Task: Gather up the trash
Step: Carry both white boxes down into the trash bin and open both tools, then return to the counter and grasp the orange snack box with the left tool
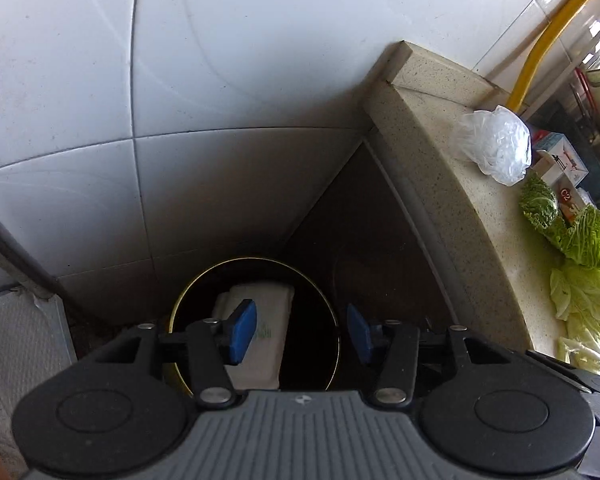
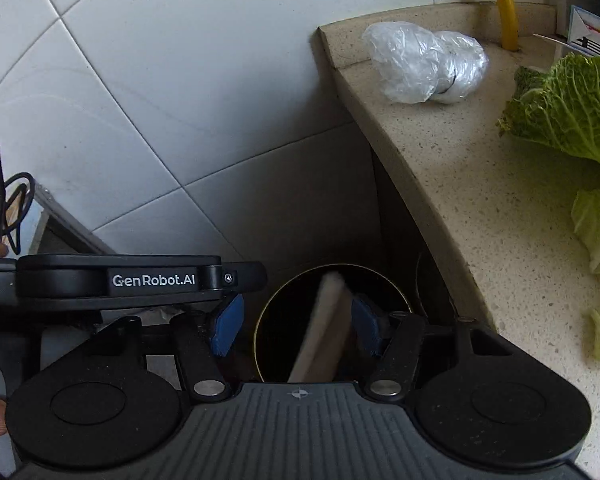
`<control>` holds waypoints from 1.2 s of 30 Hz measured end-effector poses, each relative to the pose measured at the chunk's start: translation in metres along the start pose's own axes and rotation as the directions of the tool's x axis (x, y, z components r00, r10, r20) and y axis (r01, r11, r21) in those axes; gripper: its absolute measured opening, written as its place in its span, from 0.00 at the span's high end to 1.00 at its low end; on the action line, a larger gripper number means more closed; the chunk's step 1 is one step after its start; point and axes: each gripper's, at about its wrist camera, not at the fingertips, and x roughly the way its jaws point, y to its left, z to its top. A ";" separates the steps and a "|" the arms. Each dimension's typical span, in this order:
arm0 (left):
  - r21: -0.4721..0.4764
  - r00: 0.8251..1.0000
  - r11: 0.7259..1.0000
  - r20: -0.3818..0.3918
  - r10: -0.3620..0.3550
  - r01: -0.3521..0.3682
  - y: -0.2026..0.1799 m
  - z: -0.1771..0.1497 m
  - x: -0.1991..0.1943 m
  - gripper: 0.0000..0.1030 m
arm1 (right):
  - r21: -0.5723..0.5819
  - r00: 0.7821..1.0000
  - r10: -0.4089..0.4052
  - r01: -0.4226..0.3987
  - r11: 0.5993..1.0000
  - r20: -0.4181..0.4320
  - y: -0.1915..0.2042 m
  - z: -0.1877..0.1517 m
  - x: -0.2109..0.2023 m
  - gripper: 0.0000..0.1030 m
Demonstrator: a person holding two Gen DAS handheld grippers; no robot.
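A white packet [image 1: 260,332], flat and rectangular, sits in the round black bin [image 1: 320,320] on the floor below the countertop's corner. In the left wrist view it shows a broad pale face with a small green print, too faint to read. In the right wrist view the packet [image 2: 324,328] is blurred and tilted, leaning across the bin's [image 2: 276,320] dark opening, its thin edge towards the camera. The bin has a thin gold-coloured rim.

The left gripper [image 1: 298,334] hangs over the bin with its blue pads [image 1: 242,332] spread wide, nothing between them. The right gripper [image 2: 294,328] is likewise spread, its blue pads [image 2: 226,330] apart on either side of the bin's mouth; neither pad touches the packet. The left tool's side crosses the right wrist view, marked "GenRobot.AI" [image 2: 154,280] in white letters.

On the speckled beige countertop [image 2: 480,208], near its rounded corner by the tiled wall [image 1: 180,60], lies a crumpled clear plastic bag [image 2: 424,62]. Along the front edge farther in are loose green cabbage leaves [image 2: 568,112]. Behind them in the left wrist view stands a small carton [image 1: 564,196] with "C2" on a red spot. A yellow pipe [image 2: 504,8] rises from the back of the countertop.
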 end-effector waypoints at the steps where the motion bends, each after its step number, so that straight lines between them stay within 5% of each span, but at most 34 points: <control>1: 0.003 1.000 1.000 0.003 0.000 0.000 -0.002 0.001 0.000 0.54 | 0.005 1.000 0.002 -0.002 1.000 0.002 -0.001 -0.001 -0.002 0.33; 10: 0.044 0.998 0.997 0.032 -0.062 0.061 -0.017 0.004 -0.030 0.48 | -0.004 0.997 0.000 0.000 1.000 0.071 -0.002 -0.018 -0.069 0.30; 16: 0.121 0.985 0.981 0.068 -0.159 0.150 -0.042 0.009 -0.055 0.43 | 0.002 0.981 -0.074 0.075 0.997 0.182 -0.007 -0.022 -0.124 0.22; 26: 0.230 0.950 0.931 0.065 -0.305 0.283 -0.095 0.011 -0.081 0.34 | 0.072 0.929 -0.222 0.211 0.975 0.295 -0.034 -0.035 -0.177 0.16; 36: 0.147 0.890 0.882 0.015 -0.455 0.448 -0.144 0.036 -0.068 0.32 | 0.139 0.894 -0.298 0.266 0.954 0.334 -0.093 -0.028 -0.204 0.15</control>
